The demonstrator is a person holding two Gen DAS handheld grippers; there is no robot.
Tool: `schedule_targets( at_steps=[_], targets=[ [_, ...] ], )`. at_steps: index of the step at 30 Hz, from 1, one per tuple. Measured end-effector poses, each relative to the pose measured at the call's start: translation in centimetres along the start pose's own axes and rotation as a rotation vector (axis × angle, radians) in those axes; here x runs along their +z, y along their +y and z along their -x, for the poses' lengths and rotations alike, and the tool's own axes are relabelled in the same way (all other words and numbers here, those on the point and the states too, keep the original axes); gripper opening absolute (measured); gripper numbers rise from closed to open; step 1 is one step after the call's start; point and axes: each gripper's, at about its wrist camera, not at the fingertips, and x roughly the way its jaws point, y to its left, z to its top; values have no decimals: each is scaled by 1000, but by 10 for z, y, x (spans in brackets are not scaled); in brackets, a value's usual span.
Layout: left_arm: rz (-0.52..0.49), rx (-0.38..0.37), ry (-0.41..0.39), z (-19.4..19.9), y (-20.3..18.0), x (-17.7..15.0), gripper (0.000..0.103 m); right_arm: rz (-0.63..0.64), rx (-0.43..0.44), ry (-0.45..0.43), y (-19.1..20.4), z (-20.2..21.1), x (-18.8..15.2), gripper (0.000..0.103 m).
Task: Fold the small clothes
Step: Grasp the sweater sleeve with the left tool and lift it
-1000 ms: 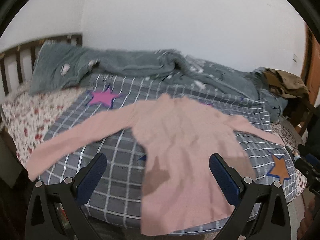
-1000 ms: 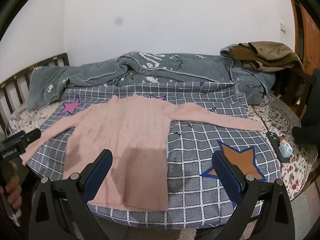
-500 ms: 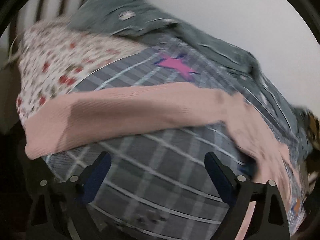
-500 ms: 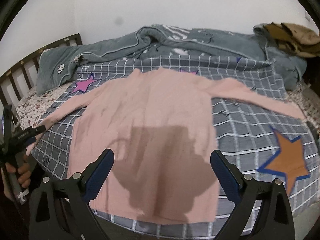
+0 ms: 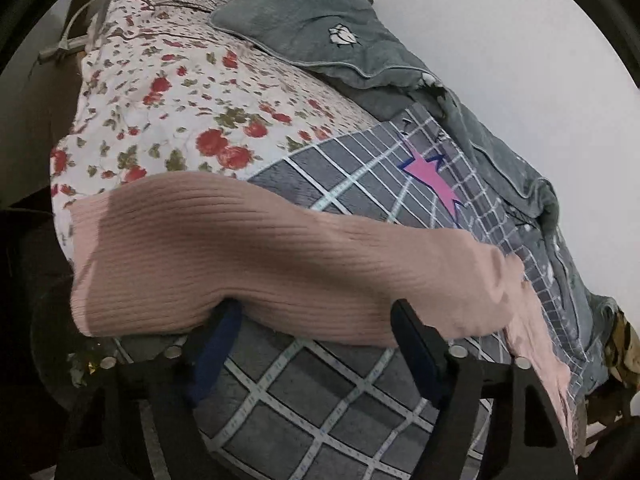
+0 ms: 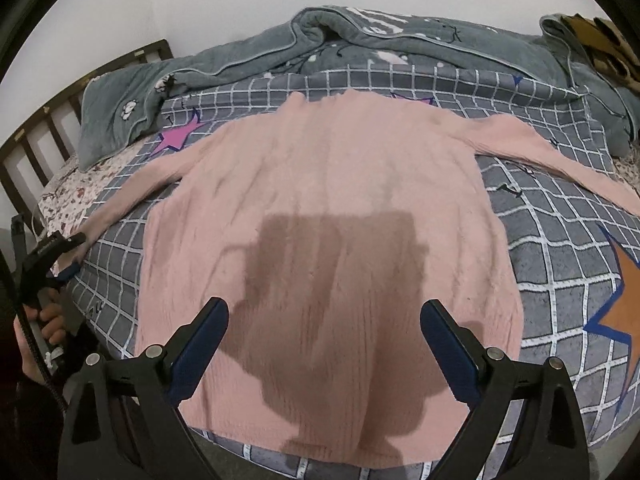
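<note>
A pink ribbed sweater [image 6: 320, 184] lies spread flat on the grey checked blanket [image 6: 552, 248], both sleeves stretched out. My right gripper [image 6: 324, 308] hovers open over the sweater's lower body and casts a shadow on it, with nothing between its fingers. In the left wrist view the left sleeve [image 5: 248, 252] fills the middle, its cuff near the bed's edge. My left gripper [image 5: 316, 316] sits at the sleeve's near edge, its jaws closing with the fingertips at that edge and the pads not pressing on it. The right wrist view also shows this left gripper [image 6: 52, 248], held by a hand [image 6: 44, 324].
A grey quilt [image 6: 360, 36] is bunched along the far side of the bed. A floral sheet [image 5: 180, 104] covers the headboard end, beside the wooden headboard [image 6: 48, 128]. Brown clothes [image 6: 604, 36] lie at the far right. The bed's front edge drops off just below both grippers.
My left gripper swung down and left to the sleeve's end, rolling as it went, and its jaws narrowed. My right gripper sank closer to the sweater's body.
</note>
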Motion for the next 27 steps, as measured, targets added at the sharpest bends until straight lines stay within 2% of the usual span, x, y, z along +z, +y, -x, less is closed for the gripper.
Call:
schedule_targets(
  at_steps=[3,5,7,9,10,11,13,14,18,24,27],
  targets=[
    [29,13,-10,2,5,2,62,17,-16,-11,2,1,2,95],
    [42,37,-29,6,12,5,50,26,-14,-16,2,1,2,95],
    [56,71,-48,8,17,8,45,30,-9,-20,0,0,3,95],
    [68,106,-47,8,20,13,35,31,2,-19,-2,-2,3,95],
    [65,123,-49,8,19,15,27,29,7,-17,-4,-4,4,95],
    [50,147,-52,8,17,17,15,26,13,-17,-6,-5,6,95],
    [-8,209,-62,10,8,20,7,25,25,-25,-8,-8,8,95],
    [-27,215,-70,13,4,22,3,23,28,-30,-10,-8,11,95],
    [-89,242,-99,26,-11,30,3,3,61,-71,-20,-6,25,95],
    [-77,190,-71,40,-9,14,4,2,95,-133,-32,4,39,95],
    [-68,175,-45,36,-6,0,19,-9,107,-129,-39,2,37,95]
  ],
)
